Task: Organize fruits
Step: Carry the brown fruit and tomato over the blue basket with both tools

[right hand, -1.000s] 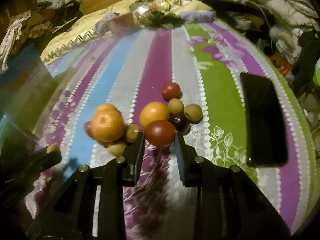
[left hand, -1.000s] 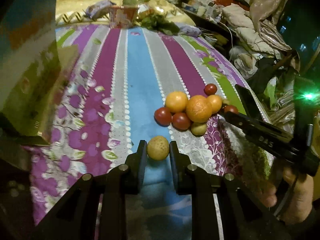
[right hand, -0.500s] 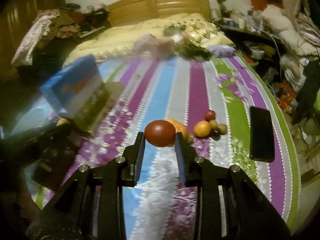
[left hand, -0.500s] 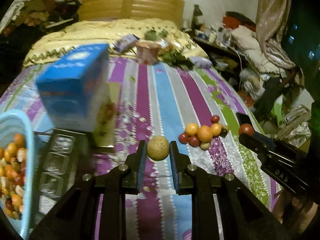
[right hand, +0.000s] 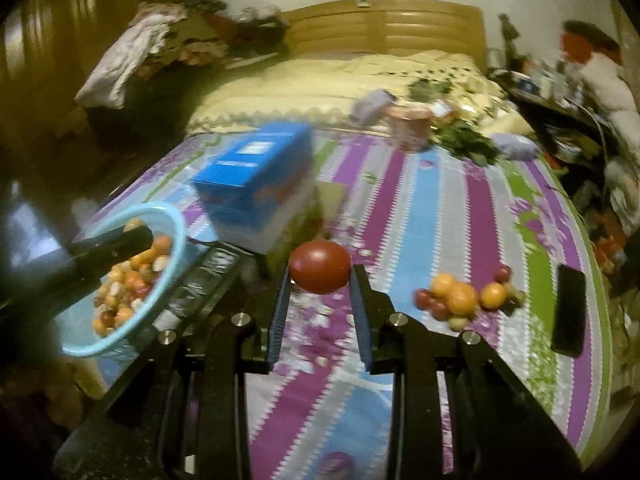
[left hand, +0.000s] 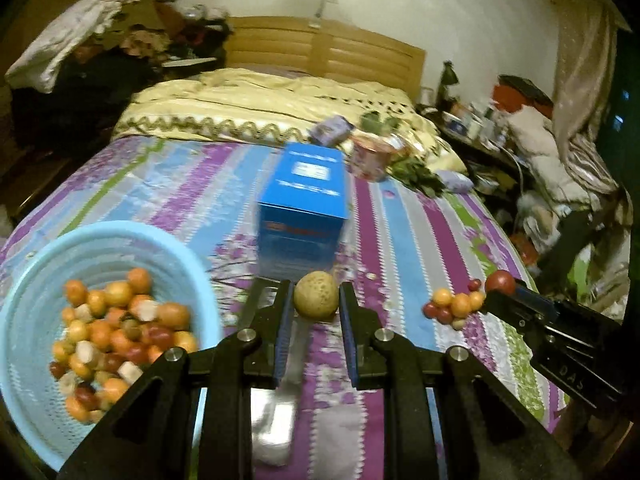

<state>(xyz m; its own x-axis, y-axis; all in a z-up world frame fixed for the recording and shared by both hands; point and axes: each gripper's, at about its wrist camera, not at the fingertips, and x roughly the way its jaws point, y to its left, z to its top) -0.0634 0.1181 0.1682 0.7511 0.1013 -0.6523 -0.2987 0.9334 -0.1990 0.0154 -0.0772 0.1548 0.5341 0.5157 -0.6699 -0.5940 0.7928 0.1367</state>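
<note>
On a bed covered with a striped floral bedspread (left hand: pixel 404 216), the left gripper (left hand: pixel 315 300) is pinching a tan, speckled round fruit (left hand: pixel 315 294) between its two pads, holding it clear of the cloth in front of a blue box (left hand: pixel 303 204). The right gripper (right hand: pixel 320 276) is clamping a dark red fruit (right hand: pixel 319 266) the same way, also lifted above the bedspread. A light blue basket (left hand: pixel 24 280) is sitting at the left, already holding a heap of small orange, red and pale fruits. A small pile of loose fruits (right hand: pixel 460 298), oranges and small red ones touching each other, is lying on the bedspread to the right, with a dark phone (right hand: pixel 568 308) lying flat near it toward the bed's edge. A pink cup (left hand: pixel 370 158) and some leafy greens (left hand: pixel 416 174) are sitting farther back, near a cream quilt (left hand: pixel 260 100).
</note>
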